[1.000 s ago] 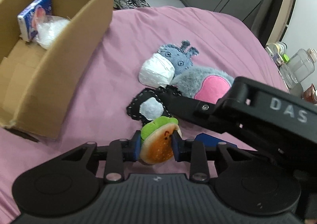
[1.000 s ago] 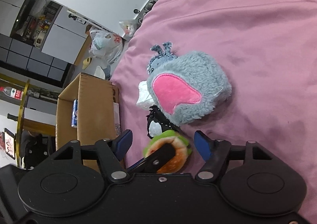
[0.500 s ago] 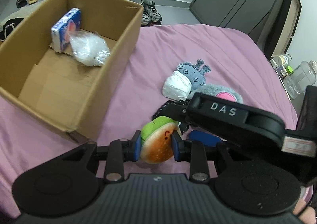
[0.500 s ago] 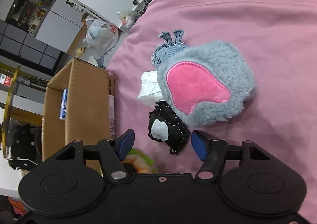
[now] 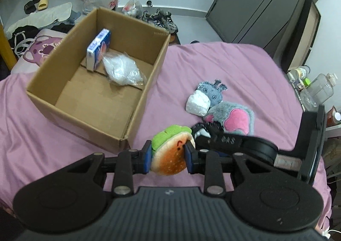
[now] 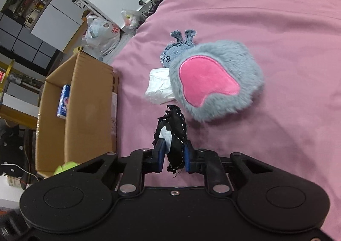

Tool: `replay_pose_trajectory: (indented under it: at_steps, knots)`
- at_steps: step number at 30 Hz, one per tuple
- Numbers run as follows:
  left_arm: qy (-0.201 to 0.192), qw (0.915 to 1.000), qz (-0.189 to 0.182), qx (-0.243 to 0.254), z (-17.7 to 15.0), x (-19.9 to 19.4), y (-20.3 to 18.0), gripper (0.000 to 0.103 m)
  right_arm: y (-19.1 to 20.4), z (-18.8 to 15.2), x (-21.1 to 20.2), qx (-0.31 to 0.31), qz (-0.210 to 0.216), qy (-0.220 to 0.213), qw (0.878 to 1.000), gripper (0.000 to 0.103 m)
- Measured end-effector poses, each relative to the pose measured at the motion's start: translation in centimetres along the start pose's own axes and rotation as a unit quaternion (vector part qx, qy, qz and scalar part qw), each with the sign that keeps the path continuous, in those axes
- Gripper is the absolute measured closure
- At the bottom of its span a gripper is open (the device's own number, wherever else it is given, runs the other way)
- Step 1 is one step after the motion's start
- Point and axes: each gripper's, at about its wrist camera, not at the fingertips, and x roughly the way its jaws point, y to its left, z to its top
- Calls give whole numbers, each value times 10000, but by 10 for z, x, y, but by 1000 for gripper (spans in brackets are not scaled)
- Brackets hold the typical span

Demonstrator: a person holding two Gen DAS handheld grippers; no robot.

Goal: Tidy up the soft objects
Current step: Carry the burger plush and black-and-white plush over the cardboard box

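Burger plush [image 5: 170, 155]: a round soft toy with an orange-brown speckled bun, a green lettuce frill on top and a small stitched face. It is pinched between the blue pads of the left tongs [image 5: 168, 156], held above the pink bed [image 5: 234, 66] just beside the near corner of the cardboard box [image 5: 136, 113]. The box stands on the bed and holds a blue-and-white pack [image 5: 99, 49] and a clear plastic bag [image 5: 122, 69].

Black pouch [image 6: 173, 134]: dark fabric with white dotted stitching and a white patch. The right tongs [image 6: 173, 158] have just been closing and now pinch it. Beside it lie a grey furry plush with a pink patch [image 6: 213, 83], a small grey knitted toy [image 6: 178, 49] and a white wad [image 6: 158, 86].
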Motion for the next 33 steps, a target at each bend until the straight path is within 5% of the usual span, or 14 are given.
replay_pose_trajectory:
  at_steps: [16, 33]
  knots:
    - [-494, 9985, -188, -124, 15, -63, 28, 73, 58, -14, -74, -353, 125, -620, 9974, 85]
    - [-952, 9948, -355, -65, 39, -100, 65, 73, 116, -17, -88, -499, 322, -1013, 9931, 84]
